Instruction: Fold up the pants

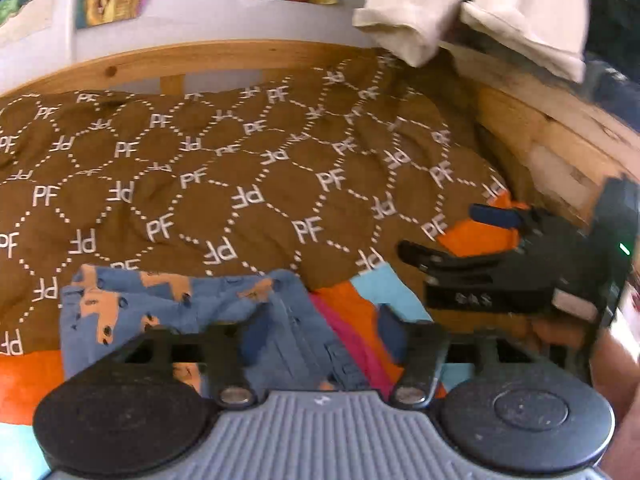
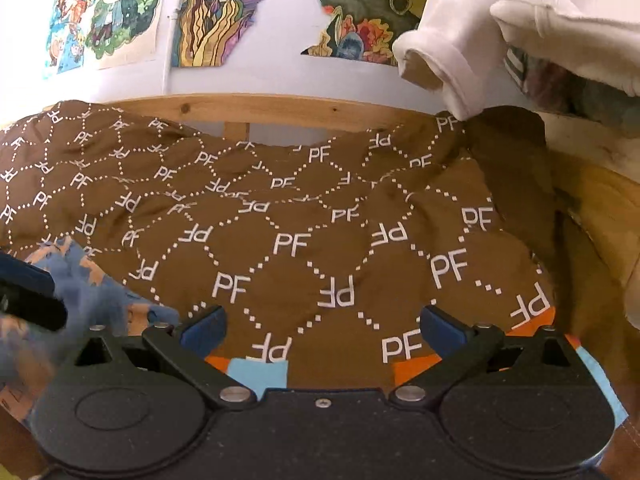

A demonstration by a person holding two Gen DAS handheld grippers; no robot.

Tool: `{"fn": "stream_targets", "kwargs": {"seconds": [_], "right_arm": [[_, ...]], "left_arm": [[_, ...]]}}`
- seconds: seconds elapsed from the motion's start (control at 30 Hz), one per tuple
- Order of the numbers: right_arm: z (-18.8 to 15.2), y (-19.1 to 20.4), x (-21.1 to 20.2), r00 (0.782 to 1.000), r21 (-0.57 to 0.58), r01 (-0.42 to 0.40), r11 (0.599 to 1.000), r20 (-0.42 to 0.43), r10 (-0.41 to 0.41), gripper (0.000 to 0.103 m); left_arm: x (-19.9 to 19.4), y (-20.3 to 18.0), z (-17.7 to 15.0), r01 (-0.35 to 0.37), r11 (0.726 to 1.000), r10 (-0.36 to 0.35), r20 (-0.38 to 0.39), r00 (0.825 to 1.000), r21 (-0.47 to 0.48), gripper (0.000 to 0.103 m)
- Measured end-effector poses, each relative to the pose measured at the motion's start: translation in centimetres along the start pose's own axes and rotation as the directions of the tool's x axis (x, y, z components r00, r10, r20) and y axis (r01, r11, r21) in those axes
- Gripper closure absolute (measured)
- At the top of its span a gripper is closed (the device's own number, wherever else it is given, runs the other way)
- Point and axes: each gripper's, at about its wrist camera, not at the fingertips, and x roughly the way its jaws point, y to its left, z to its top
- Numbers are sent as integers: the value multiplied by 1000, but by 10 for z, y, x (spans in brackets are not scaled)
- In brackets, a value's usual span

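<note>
The small blue pants with orange animal prints lie on the bed, partly folded, right in front of my left gripper. Its fingers are spread, with the waistband between and under them; it grips nothing that I can see. My right gripper is open and empty over the brown blanket. The pants show at the left edge of the right wrist view, blurred. The right gripper also shows in the left wrist view, open, to the right of the pants.
A brown blanket with white "PF" print covers the bed over an orange, blue and pink sheet. A wooden bed frame runs along the back and right. White clothes hang at upper right. Posters are on the wall.
</note>
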Motion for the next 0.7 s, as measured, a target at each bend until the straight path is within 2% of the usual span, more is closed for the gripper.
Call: {"fn": "stream_targets", "kwargs": {"seconds": [0.07, 0.13, 0.23, 0.3, 0.37, 0.43, 0.47, 0.53, 0.7], "right_arm": [[-3, 2, 5, 1000, 1, -18, 1000, -21, 19, 1], [-4, 7, 9, 998, 13, -48, 999, -34, 49, 1], [-1, 14, 11, 987, 63, -156, 986, -30, 158, 1], [-1, 21, 13, 963, 118, -264, 957, -24, 268, 1], [0, 30, 17, 922, 161, -380, 911, -19, 387, 2], [0, 42, 23, 888, 178, -449, 876, -20, 459, 9], [1, 46, 26, 877, 187, -468, 864, -25, 481, 11], [2, 54, 33, 857, 215, -494, 842, -40, 513, 19], [-4, 62, 50, 841, 256, -499, 828, -90, 534, 43]], "left_arm": [[-3, 0, -13, -5, 999, 5, -4, 1000, 36, 27], [-5, 2, -25, -41, 995, 43, -18, 999, 86, 27], [-10, 11, -46, -97, 985, 106, -52, 993, 144, 27], [-11, 12, -57, -117, 977, 129, -61, 990, 178, 27], [-11, 9, -62, -139, 964, 157, -65, 985, 225, 29], [-8, 4, -67, -166, 946, 191, -65, 979, 279, 38], [-6, 1, -69, -177, 936, 207, -69, 976, 305, 46], [-1, -1, -68, -174, 929, 210, -79, 974, 327, 54], [1, 1, -71, -157, 922, 195, -75, 978, 353, 72]]}}
